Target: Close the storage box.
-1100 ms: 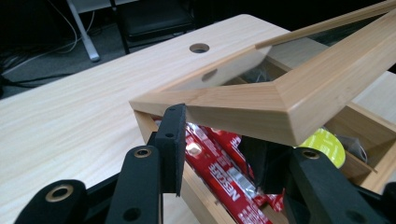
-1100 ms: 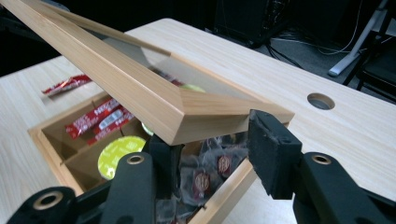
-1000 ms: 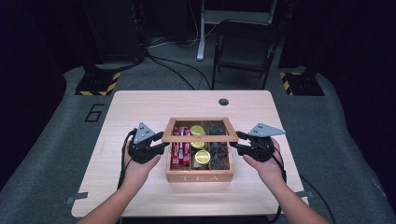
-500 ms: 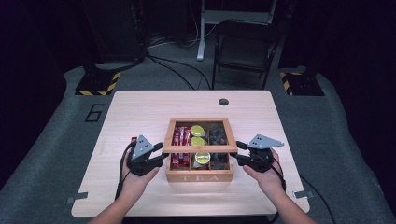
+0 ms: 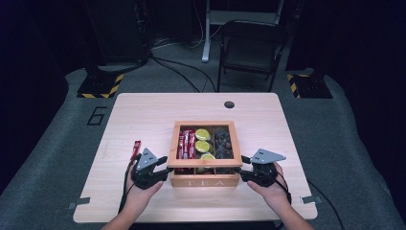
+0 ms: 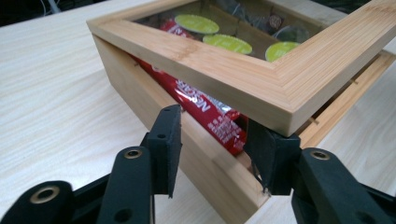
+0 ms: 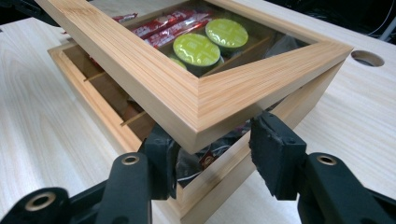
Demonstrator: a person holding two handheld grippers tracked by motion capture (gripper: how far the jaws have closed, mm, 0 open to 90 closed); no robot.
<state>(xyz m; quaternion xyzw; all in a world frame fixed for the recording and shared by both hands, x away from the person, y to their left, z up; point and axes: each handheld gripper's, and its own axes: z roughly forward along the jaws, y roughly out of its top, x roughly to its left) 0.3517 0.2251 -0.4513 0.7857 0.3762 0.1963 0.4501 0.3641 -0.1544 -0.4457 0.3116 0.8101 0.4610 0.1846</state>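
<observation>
High view: wooden tea box [image 5: 204, 181] sits lower centre of the frame on a pale wood-grain table [image 5: 143, 115], "TEA" lettered on its front wall. The lid [image 5: 178, 141] is a flat bamboo frame with mitred corners around a clear pane, raised at the front edge, so a gap shows between lid and box rim. Through the pane: red foil sachets [image 5: 186, 145] at left, round lime-green capsules [image 5: 202, 134] in the middle, dark pieces at right. A single red sachet [image 5: 136, 147] lies on the table left of the box.

Left gripper [image 5: 162, 168] is at the box's lower-left corner, right gripper [image 5: 245, 167] at the lower-right corner, each matte black with a grey three-cornered plate on top.

Left gripper view: left gripper [image 6: 219, 140] jaws spread, straddling the box corner; one pad sits against the outer wall, the other under the lid corner. Can't tell if they press. A glossy red sachet pokes out of the gap.

Right gripper view: right gripper [image 7: 217, 149] jaws spread, one either side of the lid corner, pads clear of the wood.

Against a second ago: both hands and the lid's front edge sit lower in frame, gap smaller. Both sets of jaws have just been opening, with the corners between them.
</observation>
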